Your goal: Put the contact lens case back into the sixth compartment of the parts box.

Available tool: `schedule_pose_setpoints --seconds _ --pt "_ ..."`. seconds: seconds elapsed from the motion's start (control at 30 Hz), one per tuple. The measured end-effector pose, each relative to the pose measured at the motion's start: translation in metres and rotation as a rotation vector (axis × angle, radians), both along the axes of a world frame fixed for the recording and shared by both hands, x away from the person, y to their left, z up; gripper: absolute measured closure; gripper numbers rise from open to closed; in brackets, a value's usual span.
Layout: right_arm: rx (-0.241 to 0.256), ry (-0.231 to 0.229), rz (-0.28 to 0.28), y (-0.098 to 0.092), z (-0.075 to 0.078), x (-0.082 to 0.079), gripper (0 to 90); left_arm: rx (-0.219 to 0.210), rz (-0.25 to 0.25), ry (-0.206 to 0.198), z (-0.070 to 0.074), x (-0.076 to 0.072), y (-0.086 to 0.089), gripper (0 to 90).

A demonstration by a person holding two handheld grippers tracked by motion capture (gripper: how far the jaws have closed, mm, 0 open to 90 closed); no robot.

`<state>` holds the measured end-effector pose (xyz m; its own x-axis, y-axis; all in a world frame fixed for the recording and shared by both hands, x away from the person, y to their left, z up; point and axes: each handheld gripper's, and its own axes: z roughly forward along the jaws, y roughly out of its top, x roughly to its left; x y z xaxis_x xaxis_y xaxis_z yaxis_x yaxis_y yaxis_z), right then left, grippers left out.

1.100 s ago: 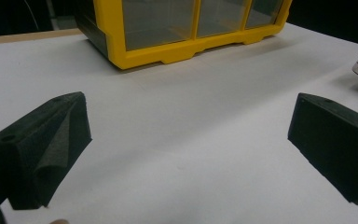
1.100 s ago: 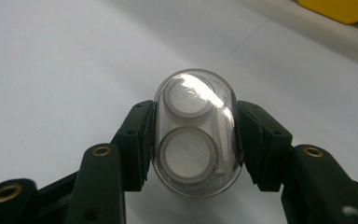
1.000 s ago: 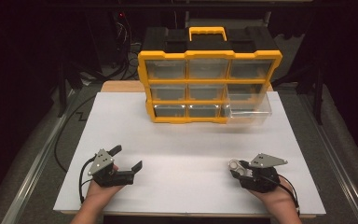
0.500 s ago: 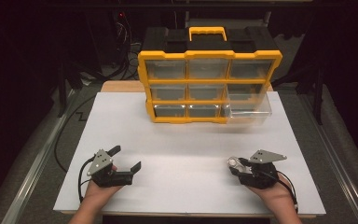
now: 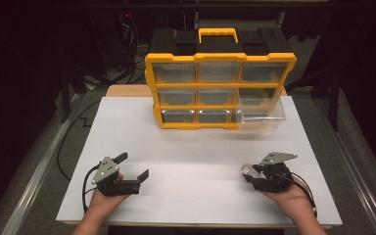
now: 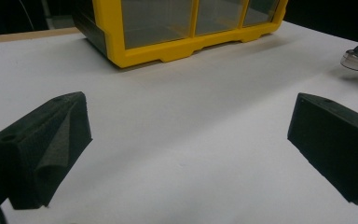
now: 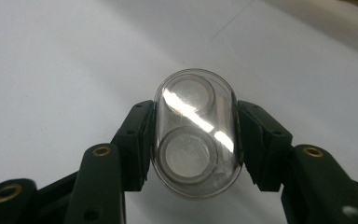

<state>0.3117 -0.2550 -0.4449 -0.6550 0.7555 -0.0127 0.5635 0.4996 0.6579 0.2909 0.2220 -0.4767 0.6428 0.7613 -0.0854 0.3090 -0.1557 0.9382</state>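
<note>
A yellow and black drawer cabinet (image 5: 219,81) stands at the far middle of the white table (image 5: 200,147); its lower right clear drawer (image 5: 260,113) is pulled out. My right gripper (image 5: 248,172) at the front right is shut on a small clear oval capsule (image 7: 196,133) with two round discs inside, also visible as the capsule (image 5: 247,170). My left gripper (image 5: 132,166) rests at the front left, open wide with nothing between its jaws. From the left gripper view, the cabinet's yellow base (image 6: 186,46) lies ahead and the capsule (image 6: 356,59) peeks in at the right edge.
The white table surface spans between the two hands and up to the cabinet. Dark floor, cables (image 5: 68,147) and metal rails (image 5: 34,171) flank the table on both sides.
The right gripper has shifted slightly with the capsule in it. The left gripper has barely moved.
</note>
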Motion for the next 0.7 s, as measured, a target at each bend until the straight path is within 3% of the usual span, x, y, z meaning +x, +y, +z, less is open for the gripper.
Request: schedule_pose_setpoints --seconds 0.23,0.7 --pt "-0.074 0.018 0.038 0.004 0.001 0.004 49.9 -0.005 -0.004 0.001 0.0 0.0 -0.001 0.5" --pt "-0.13 0.045 0.086 0.012 0.007 0.007 49.9 -0.006 -0.014 -0.002 0.0 0.0 -0.002 0.5"
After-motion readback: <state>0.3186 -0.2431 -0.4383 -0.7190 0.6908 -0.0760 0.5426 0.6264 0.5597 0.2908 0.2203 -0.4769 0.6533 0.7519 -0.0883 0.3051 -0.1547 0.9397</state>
